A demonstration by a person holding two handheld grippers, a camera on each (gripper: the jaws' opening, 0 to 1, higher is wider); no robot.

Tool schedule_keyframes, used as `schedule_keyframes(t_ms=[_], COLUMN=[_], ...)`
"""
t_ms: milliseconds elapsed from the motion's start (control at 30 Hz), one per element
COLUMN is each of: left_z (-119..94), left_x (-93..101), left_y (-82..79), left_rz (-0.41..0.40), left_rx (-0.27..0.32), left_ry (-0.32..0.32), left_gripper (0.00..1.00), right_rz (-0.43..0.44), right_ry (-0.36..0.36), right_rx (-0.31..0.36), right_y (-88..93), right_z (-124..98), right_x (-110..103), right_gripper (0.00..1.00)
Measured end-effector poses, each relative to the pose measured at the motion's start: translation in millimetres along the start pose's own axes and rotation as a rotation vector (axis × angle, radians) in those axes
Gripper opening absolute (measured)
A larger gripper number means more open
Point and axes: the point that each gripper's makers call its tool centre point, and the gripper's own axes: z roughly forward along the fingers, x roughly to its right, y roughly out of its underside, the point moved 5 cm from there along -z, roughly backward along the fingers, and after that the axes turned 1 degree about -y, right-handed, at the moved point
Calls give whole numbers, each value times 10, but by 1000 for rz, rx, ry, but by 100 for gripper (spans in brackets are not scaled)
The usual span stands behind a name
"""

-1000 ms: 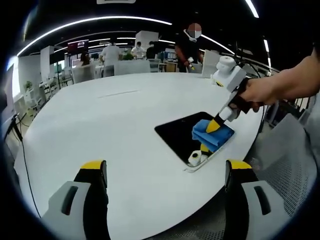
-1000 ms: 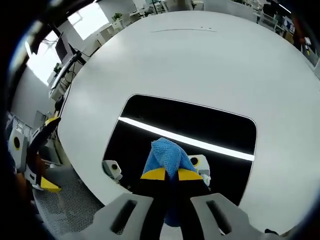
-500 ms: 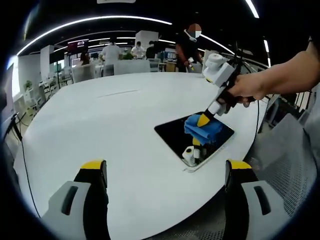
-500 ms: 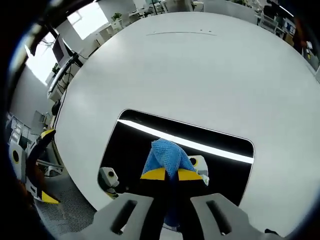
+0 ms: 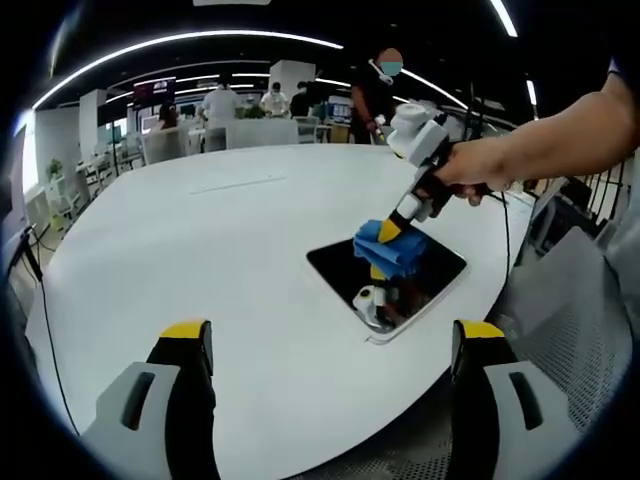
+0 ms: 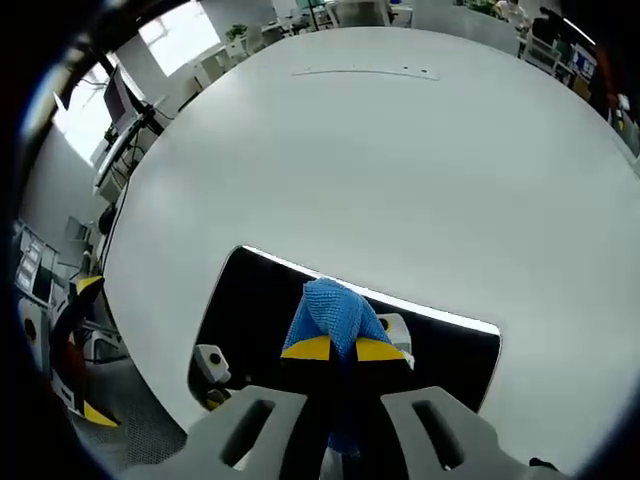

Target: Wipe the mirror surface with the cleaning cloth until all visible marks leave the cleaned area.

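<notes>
A dark rectangular mirror [image 5: 352,270] lies flat on the white round table [image 5: 220,260] near its right edge. My right gripper [image 5: 388,232], held by a hand, is shut on a blue cleaning cloth [image 5: 392,250] and presses it on the mirror's far part. In the right gripper view the cloth [image 6: 335,315] bunches between the yellow-tipped jaws of my right gripper [image 6: 334,349] over the mirror [image 6: 245,310], near its far edge. The mirror reflects the gripper. My left gripper [image 5: 330,345] stands open above the table's near edge, well short of the mirror.
Several people stand at desks beyond the table's far side [image 5: 300,100]. A grey mesh chair [image 5: 570,300] sits to the right of the table. The left gripper [image 6: 75,350] shows at the left edge of the right gripper view, off the table.
The right gripper has slid the cloth across the mirror toward its far edge. The left gripper has stayed where it was.
</notes>
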Motion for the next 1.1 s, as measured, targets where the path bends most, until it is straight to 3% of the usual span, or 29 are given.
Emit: schedule_keyframes(t_ms=[467,1100], left_z=[7,9], left_x=[3,-17], left_y=[17,13], left_rz=[5,13], left_rx=[-11,-10], left_ry=[6,-4], left_gripper=[99,99], right_rz=[-4,-7], right_ry=[11,-2], right_rx=[19,32], right_y=[-131,-116], right_z=[-15,-36], right_x=[3,33], right_gripper=[0,0])
